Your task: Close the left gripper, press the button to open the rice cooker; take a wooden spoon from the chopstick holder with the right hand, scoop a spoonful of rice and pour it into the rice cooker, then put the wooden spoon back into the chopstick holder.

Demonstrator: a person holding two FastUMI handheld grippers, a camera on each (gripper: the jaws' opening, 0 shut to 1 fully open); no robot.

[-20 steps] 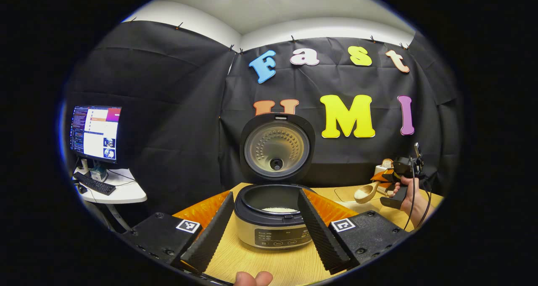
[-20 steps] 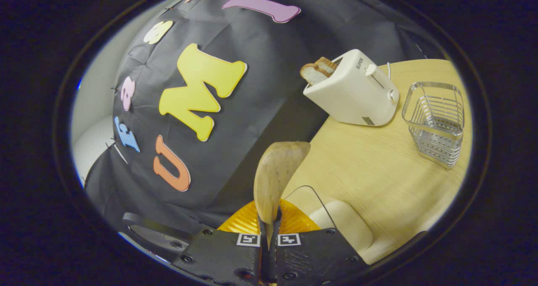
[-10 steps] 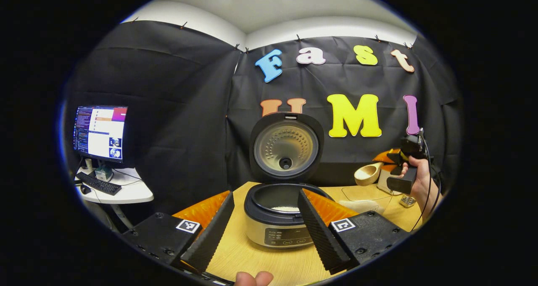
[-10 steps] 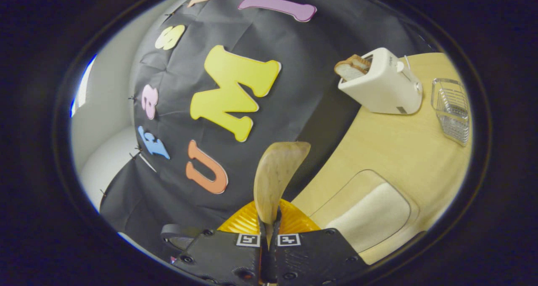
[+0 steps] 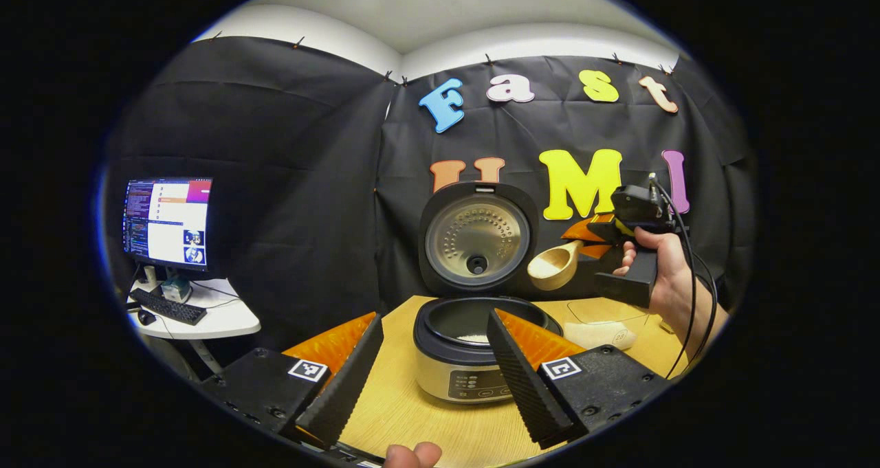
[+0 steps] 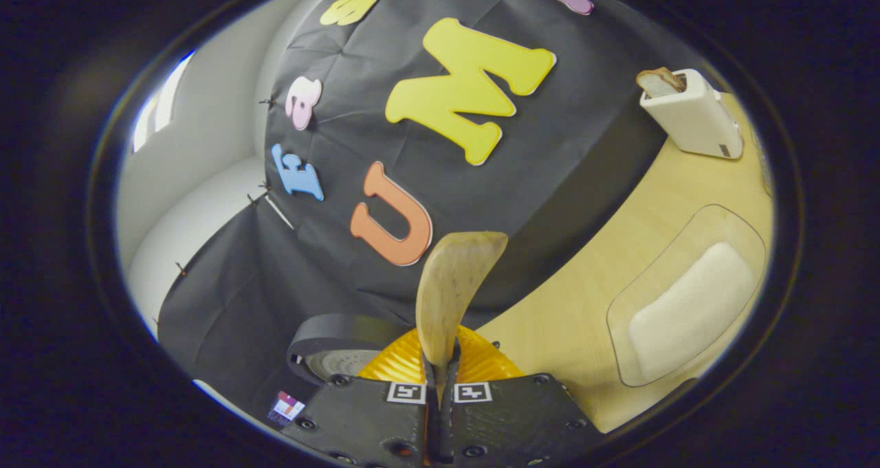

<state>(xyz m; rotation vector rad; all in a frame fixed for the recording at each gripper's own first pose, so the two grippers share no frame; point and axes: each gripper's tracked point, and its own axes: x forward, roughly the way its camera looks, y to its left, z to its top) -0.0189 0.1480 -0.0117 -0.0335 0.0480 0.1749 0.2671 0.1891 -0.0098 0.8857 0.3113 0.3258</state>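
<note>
Now, in the left gripper view, the left gripper (image 5: pixel 433 358) stands wide apart before the open rice cooker (image 5: pixel 474 348); the wooden spoon (image 5: pixel 555 266) hangs beside its raised lid. In the right gripper view, the right gripper (image 6: pixel 440 385) clamps the spoon, a clear container of rice (image 6: pixel 691 310) alongside on the table (image 6: pixel 570 317).

The light wooden bench (image 5: pixel 426 413) carries the open rice cooker (image 5: pixel 474 368) near its middle, lid raised toward the black cloth wall. Beside the cooker lies a clear tray (image 6: pixel 687 296) holding a heap of white rice (image 6: pixel 691 299). At the far edge, against the cloth, stands a white toaster (image 6: pixel 694 114) with a slice of bread (image 6: pixel 660 81) sticking out of its slot.
</note>
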